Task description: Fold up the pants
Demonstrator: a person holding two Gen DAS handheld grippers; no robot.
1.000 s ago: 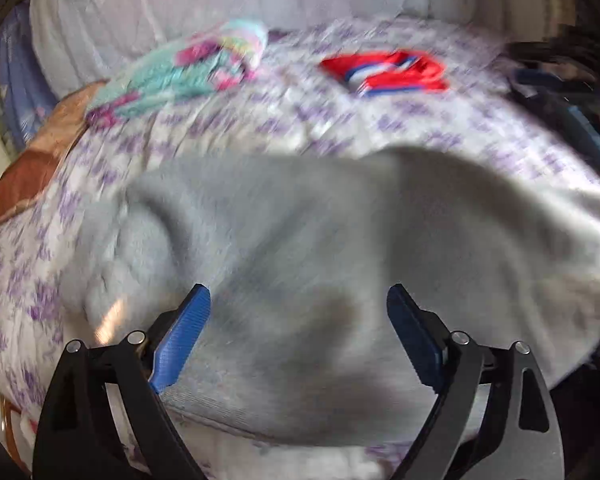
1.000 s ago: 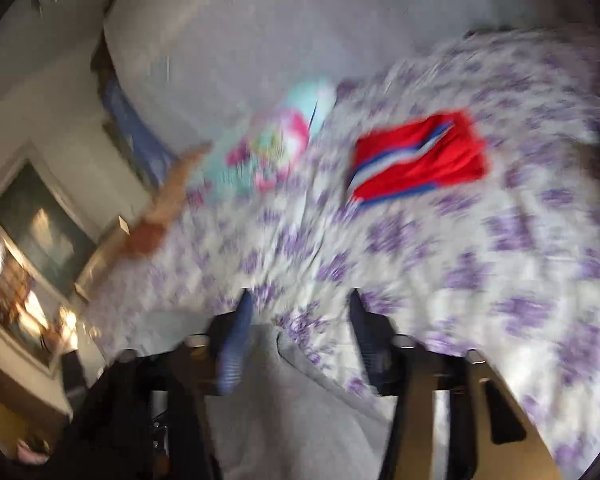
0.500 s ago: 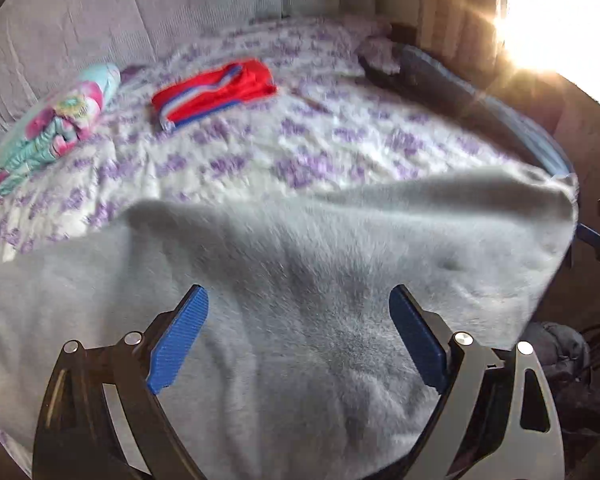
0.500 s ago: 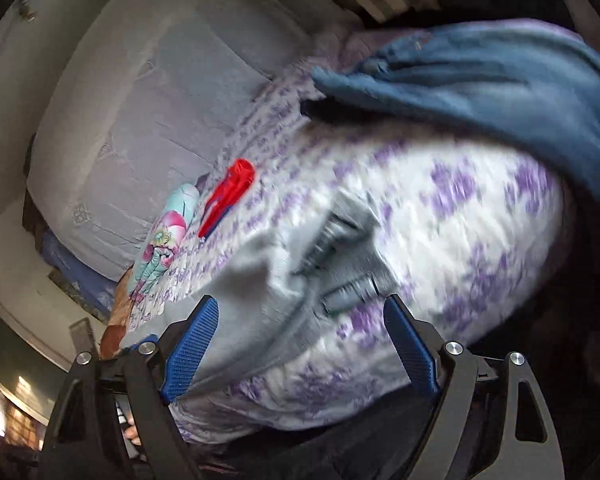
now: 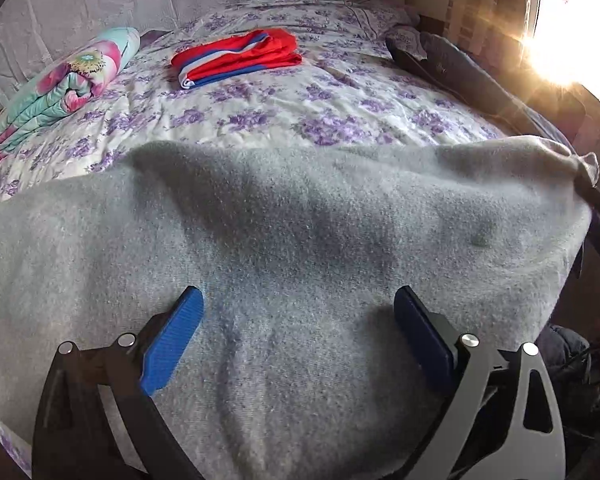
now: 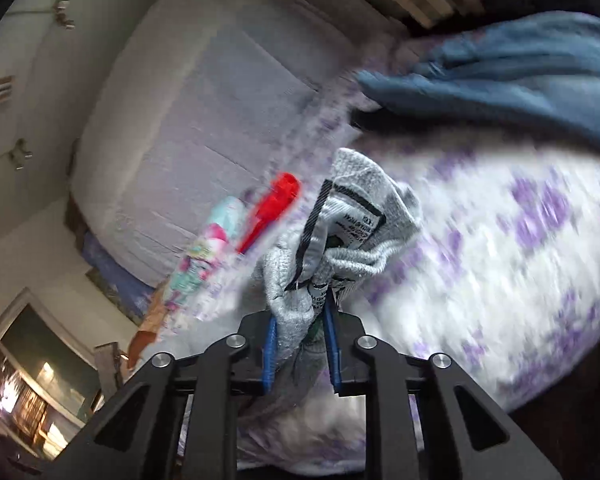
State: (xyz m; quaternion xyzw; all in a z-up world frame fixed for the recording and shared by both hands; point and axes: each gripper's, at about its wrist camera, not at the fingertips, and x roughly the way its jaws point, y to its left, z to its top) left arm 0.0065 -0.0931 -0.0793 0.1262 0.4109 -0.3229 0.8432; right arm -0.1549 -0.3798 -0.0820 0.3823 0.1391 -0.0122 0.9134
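Left wrist view: grey pants (image 5: 300, 240) lie spread across the near edge of a bed (image 5: 340, 92) with a purple-flowered sheet. The left gripper (image 5: 296, 332) hovers over the cloth with its blue pads wide apart, holding nothing, seemingly ready to pinch an edge. Far back lie a folded red garment (image 5: 236, 58) and a rolled floral blanket (image 5: 64, 88). At far right the fabric is pulled to a peak.

Right wrist view: the right gripper (image 6: 300, 354) is clamped on a bunched corner of the pants (image 6: 352, 216), label showing, lifted clear of the bed, probably to draw the cloth taut for folding.
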